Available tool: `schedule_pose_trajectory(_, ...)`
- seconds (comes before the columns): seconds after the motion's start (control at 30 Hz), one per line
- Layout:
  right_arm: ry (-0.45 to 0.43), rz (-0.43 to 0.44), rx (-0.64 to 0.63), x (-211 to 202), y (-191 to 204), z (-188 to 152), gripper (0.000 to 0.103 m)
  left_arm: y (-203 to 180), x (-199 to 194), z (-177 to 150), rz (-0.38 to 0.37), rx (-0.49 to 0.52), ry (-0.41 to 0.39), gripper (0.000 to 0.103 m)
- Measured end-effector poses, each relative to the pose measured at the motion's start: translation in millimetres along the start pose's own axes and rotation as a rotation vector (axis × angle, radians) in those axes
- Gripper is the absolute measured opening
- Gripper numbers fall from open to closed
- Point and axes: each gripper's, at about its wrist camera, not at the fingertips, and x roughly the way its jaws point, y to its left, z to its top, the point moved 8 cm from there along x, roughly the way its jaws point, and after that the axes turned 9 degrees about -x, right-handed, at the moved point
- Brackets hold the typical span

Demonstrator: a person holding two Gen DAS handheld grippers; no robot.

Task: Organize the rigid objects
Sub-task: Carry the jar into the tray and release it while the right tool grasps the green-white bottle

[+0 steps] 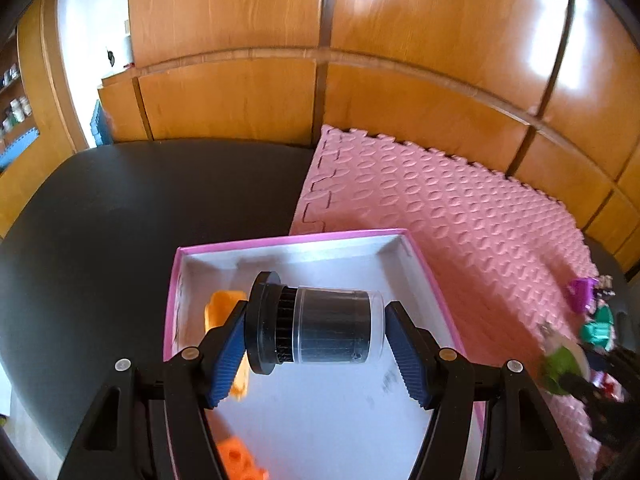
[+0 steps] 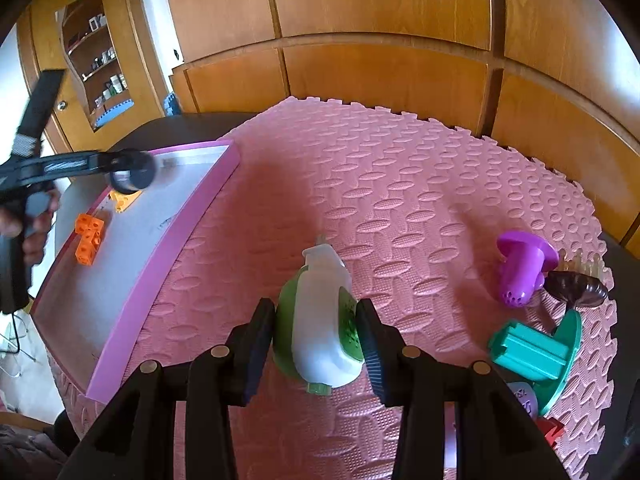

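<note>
Blur smears the toys at the right edge of the left wrist view, and the orange blocks point(image 1: 236, 458) are partly hidden behind the left gripper point(image 1: 316, 330). That gripper is clamped end to end on a black canister point(image 1: 320, 326) above the pink-rimmed box point(image 1: 280, 240). The right gripper point(image 2: 316, 330) squeezes a green-and-white toy point(image 2: 320, 320) over the pink mat point(image 2: 400, 184).

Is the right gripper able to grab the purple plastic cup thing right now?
Probably not yet. The right gripper already has its fingers around the green and white plastic toy, so it is busy. The purple plastic cup-shaped toy lies uncovered on the pink foam mat, off to the side.
</note>
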Motion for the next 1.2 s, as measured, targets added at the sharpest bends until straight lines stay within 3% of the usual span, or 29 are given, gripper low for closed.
schedule_pose_trajectory(0.2, 0.001, -0.002, -0.001, 0, -1, 0, 0.042, -2, 24, 8, 0.037, 0.009, 0.007, 0.068)
schedule_pose_trajectory(0.27, 0.001, -0.005, -0.004, 0, 0, 0, 0.042, -1, 24, 9, 0.035, 0.002, 0.006, 0.072)
schedule_pose_trajectory(0.47, 0.005, -0.005, -0.006, 0, 0, 0, 0.042, 1, -8, 5, 0.023, -0.004, -0.049, 0.083)
schedule_pose_trajectory(0.67, 0.007, -0.010, 0.009, -1, 0, 0, 0.042, 12, -59, -32, 0.013, -0.047, -0.087, 0.086)
schedule_pose_trajectory(0.9, 0.005, -0.022, 0.019, 0, 0, 0, 0.042, 17, -90, -81, 0.034, -0.075, -0.077, 0.088)
schedule_pose_trajectory(1.2, -0.015, -0.042, 0.014, -2, 0, -2, 0.042, 30, -112, -106, 0.067, -0.123, -0.084, 0.091)
